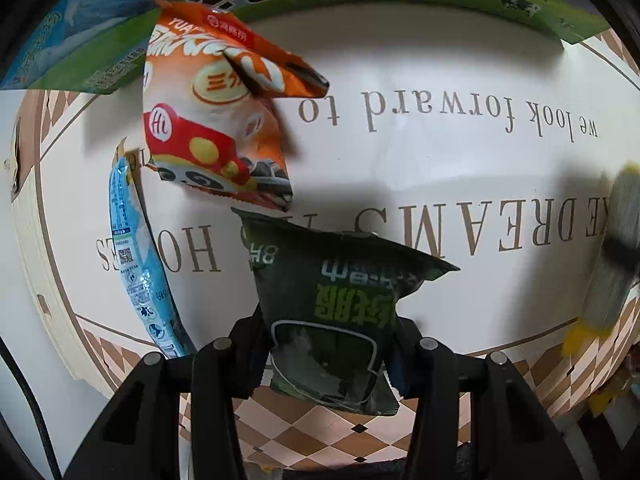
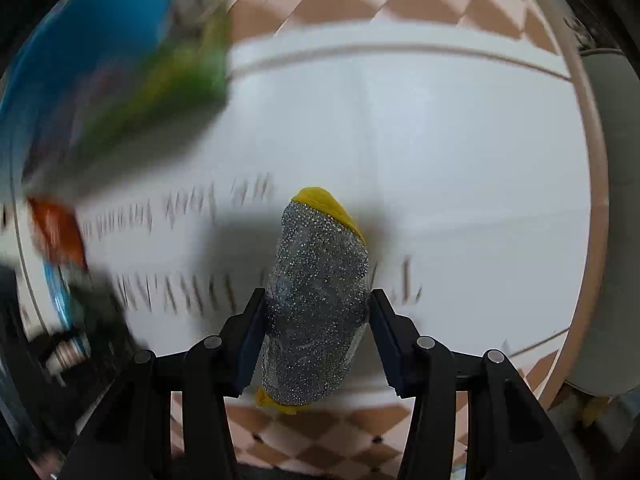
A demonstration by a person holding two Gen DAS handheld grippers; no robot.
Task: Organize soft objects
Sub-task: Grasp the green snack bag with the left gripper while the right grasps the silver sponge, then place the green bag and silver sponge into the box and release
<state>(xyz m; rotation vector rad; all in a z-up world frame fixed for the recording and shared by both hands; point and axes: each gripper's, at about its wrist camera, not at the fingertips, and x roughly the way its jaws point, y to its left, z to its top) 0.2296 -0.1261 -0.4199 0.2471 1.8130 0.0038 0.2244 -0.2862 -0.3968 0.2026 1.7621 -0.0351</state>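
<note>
Dark green packet: pinched at its near half between the fingers of the left gripper; far end fans out over the white printed cloth. Held low on the bag, judged so that the soft pouch hangs forward and does not fold.

Left gripper: fingers pressed into both sides of the packet, which bulges between them; pointed steeply down at the table.

Glitter sponge: silver-grey, yellow-edged, clamped across its middle by the right gripper; far tip points away over the cloth. In the left view it shows as a blur at the right edge.

Right gripper: pads squeezed onto the sponge, waist visibly dented; grip at mid-length judged to keep it balanced.

Orange snack bag: lying far left of the green packet, apart from it, crumpled at its top.

Blue packet: narrow, lying at left, just beside the orange bag's near corner.

Milk carton box: blue and green, along the far edge; judged the likely gathering side, as the loose bags lie near it.

Step judged: both soft items gripped together, placement not yet made.

Risk judged: the slick packet may slip from a low pinch.
</note>
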